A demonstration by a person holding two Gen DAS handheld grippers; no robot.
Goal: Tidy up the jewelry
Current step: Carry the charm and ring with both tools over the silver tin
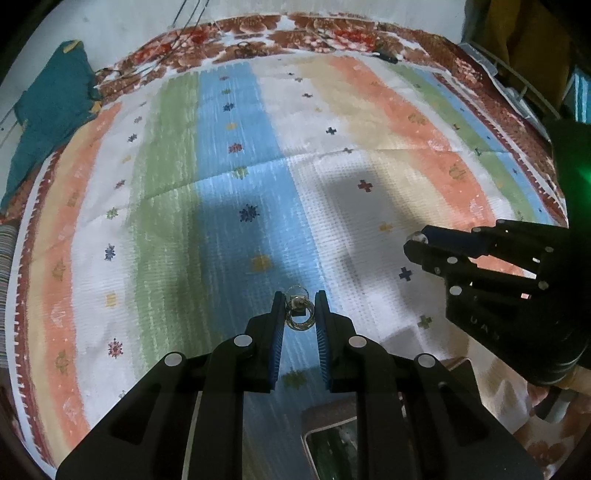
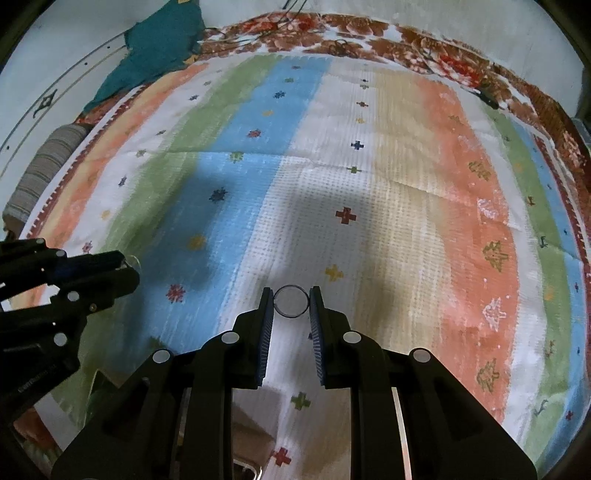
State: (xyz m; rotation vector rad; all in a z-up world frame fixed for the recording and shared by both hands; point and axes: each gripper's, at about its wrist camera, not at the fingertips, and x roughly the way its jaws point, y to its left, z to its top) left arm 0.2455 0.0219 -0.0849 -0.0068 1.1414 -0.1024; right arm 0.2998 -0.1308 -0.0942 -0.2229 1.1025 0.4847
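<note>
My left gripper [image 1: 300,301] is shut on a small clear pouch of rings [image 1: 299,312], held above the striped mat; two silvery rings show between the blue pads. My right gripper [image 2: 291,297] is shut on a small clear round lid or case [image 2: 291,301], pinched at its sides between the fingertips. In the left wrist view the right gripper [image 1: 415,240] sits to the right with a bit of the clear piece at its tip. In the right wrist view the left gripper [image 2: 127,267] sits at the far left.
A striped, patterned mat [image 1: 332,166] covers a floral bedspread [image 1: 295,33]. A teal cloth [image 1: 51,118] lies at the far left corner. A dark box with a glassy top [image 1: 332,439] sits under the left gripper. Cables [image 1: 184,33] run at the far edge.
</note>
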